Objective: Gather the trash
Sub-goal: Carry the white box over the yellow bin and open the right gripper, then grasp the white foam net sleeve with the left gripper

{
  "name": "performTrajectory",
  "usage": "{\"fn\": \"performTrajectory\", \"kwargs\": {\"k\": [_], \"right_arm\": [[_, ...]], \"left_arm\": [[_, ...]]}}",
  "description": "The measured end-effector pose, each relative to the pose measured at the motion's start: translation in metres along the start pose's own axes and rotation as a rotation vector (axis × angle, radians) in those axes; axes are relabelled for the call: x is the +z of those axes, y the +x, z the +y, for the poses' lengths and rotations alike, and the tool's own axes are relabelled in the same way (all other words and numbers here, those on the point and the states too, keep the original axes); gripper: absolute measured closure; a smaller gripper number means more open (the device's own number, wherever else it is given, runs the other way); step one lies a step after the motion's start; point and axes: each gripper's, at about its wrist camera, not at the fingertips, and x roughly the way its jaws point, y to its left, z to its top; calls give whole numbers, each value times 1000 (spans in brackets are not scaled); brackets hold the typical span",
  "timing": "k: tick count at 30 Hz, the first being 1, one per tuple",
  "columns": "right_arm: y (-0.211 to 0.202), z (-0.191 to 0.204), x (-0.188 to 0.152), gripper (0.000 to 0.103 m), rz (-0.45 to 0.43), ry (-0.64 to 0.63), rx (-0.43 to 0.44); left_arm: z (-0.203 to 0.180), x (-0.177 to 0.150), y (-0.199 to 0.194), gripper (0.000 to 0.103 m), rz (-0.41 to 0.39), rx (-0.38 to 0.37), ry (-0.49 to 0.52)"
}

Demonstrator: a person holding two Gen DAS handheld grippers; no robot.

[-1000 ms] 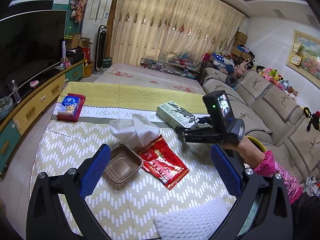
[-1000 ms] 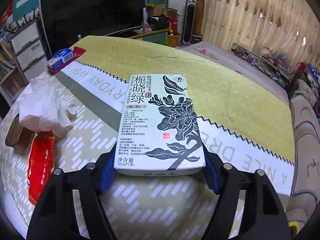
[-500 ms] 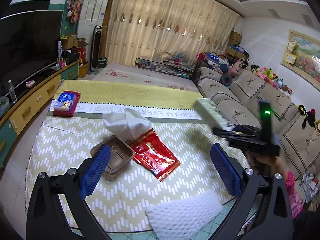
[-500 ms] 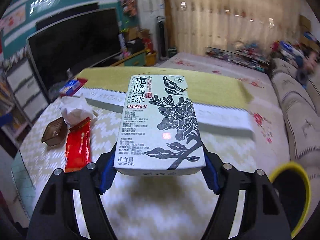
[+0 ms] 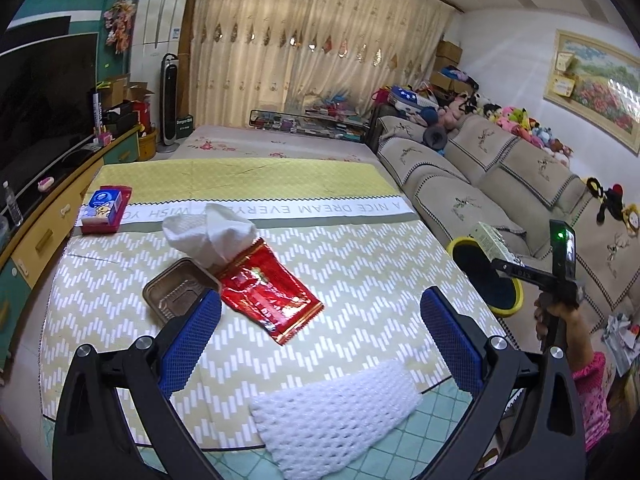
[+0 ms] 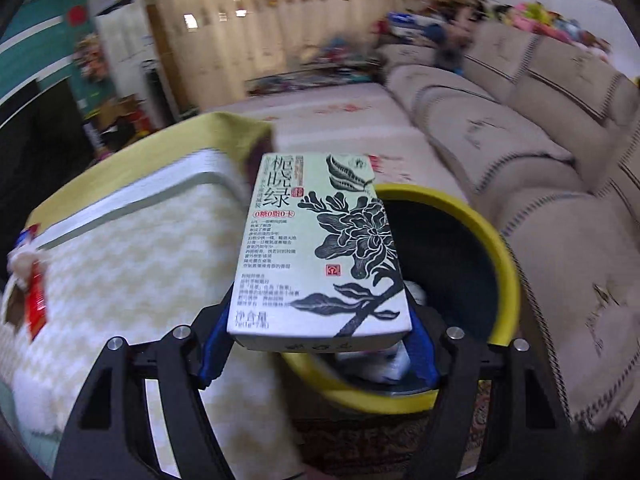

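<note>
The right gripper (image 6: 316, 344) clamps a pale green box (image 6: 320, 248) between its fingers at centre frame, partly over the yellow-rimmed bin (image 6: 496, 240) beside the table (image 5: 360, 264). The step in hand appears to be the drop; next it would need the box centred above the opening, then released. The left gripper (image 5: 320, 336) hangs open and empty above the red wrapper (image 5: 268, 296).

Beige sofa (image 5: 500, 176), cream curtains (image 5: 312, 52)

On my cloth-covered tabletop (image 5: 360, 264) lie a red wrapper (image 5: 268, 294), brown tray (image 5: 178, 296), crumpled tissue (image 5: 208, 234), foam net (image 5: 336, 412) and tissue pack (image 5: 105, 210).
</note>
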Motion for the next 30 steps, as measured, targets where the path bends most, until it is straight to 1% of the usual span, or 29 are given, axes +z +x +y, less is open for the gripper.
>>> {"fn": "performTrajectory", "kwargs": {"k": [2, 4, 7, 9, 13, 16, 20, 24, 26, 30], "right_arm": [[7, -13, 1, 32, 11, 20, -34], [10, -22, 0, 26, 10, 53, -52], [3, -26, -5, 25, -6, 74, -35], [-3, -19, -9, 25, -13, 79, -15], [-25, -11, -17, 19, -46, 87, 46], [-41, 4, -27, 18, -69, 80, 75], [-52, 17, -36, 18, -71, 65, 105], [-56, 24, -42, 18, -63, 55, 115], [-55, 27, -43, 18, -54, 52, 119], [-52, 30, -47, 18, -37, 59, 123]], "left_arm": [[-4, 0, 0, 5, 2, -1, 11], [-7, 0, 1, 5, 4, -4, 20], [-8, -1, 2, 5, 9, -5, 30], [-7, -2, 5, 5, 19, -8, 35], [-8, -9, 11, 5, 55, -28, 78], [-11, -16, 16, 5, 94, -67, 135], [-20, -30, 27, 5, 166, -133, 256], [-34, -46, 40, 5, 251, -232, 390], [-40, -54, 44, 5, 276, -270, 450], [-47, -65, 56, 5, 324, -283, 538]]}}
